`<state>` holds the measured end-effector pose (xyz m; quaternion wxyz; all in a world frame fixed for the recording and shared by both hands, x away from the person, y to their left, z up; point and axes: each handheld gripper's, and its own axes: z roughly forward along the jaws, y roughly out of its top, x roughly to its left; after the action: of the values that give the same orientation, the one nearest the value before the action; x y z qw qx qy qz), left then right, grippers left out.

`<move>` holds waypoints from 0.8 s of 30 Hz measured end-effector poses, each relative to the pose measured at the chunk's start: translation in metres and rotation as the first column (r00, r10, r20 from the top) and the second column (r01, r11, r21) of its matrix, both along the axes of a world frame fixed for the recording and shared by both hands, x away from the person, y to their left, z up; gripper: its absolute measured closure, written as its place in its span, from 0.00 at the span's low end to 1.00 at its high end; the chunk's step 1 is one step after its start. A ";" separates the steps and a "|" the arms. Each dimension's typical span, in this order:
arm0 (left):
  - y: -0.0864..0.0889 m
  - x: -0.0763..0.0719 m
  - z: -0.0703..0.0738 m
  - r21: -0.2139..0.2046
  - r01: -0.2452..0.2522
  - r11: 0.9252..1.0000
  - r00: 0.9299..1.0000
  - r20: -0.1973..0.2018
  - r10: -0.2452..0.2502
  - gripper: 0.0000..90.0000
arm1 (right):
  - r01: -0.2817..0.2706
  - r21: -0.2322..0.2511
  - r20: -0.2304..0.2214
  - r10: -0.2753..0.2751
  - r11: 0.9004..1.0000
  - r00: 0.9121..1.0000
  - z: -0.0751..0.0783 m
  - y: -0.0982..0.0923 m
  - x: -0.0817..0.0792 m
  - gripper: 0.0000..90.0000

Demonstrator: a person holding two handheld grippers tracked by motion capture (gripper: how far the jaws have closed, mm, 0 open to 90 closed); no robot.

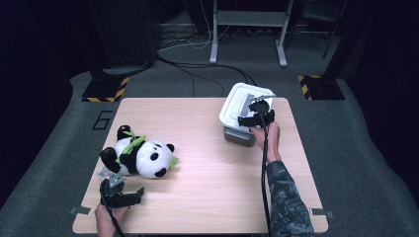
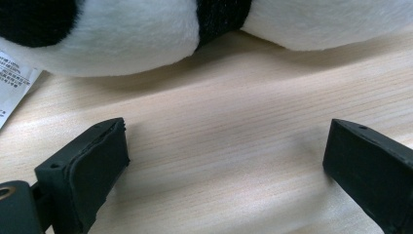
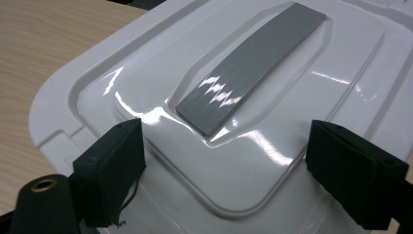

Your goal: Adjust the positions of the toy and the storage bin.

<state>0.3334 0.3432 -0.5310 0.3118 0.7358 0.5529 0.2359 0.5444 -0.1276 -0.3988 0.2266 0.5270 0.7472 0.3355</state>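
A plush panda (image 1: 141, 157) lies on its back at the left of the wooden table (image 1: 207, 173). My left gripper (image 1: 121, 191) rests just in front of it near the table's front edge. In the left gripper view the jaws of the left gripper (image 2: 224, 146) stand open over bare wood, with the panda (image 2: 146, 34) a short way beyond them. A white lidded box (image 1: 236, 114) sits at the table's back right. My right gripper (image 1: 257, 116) hovers over its lid (image 3: 160, 97), and this gripper (image 3: 226, 151) is open, its jaws straddling the near end of the grey handle strip (image 3: 251, 68).
The panda's white sewn-in label (image 2: 12, 78) lies on the wood to the left of my left jaw. Beyond the table, on the grey floor, are two hazard-striped stand bases (image 1: 104, 89) (image 1: 321, 88), loose cables and a metal frame (image 1: 247, 29).
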 end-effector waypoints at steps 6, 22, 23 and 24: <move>0.000 0.000 0.000 0.001 0.000 1.000 1.000 0.000 0.000 0.03 | -0.007 -0.006 0.006 0.007 1.000 1.000 0.001 -0.005 -0.004 0.20; 0.000 0.000 0.000 -0.001 -0.001 1.000 1.000 0.004 0.001 0.03 | -0.047 -0.026 -0.026 0.047 0.999 0.999 0.005 -0.020 -0.014 0.24; 0.000 0.000 0.000 -0.001 -0.001 1.000 1.000 0.004 0.001 0.03 | -0.047 -0.026 -0.026 0.047 0.999 0.999 0.005 -0.020 -0.014 0.24; 0.000 0.000 0.000 -0.001 -0.001 1.000 1.000 0.004 0.001 0.03 | -0.057 -0.031 -0.027 0.056 0.998 0.998 0.005 -0.022 -0.016 0.24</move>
<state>0.3335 0.3431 -0.5314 0.3129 0.7349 0.5529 0.2373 0.5283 -0.1496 -0.3935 0.2155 0.5063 0.7700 0.3230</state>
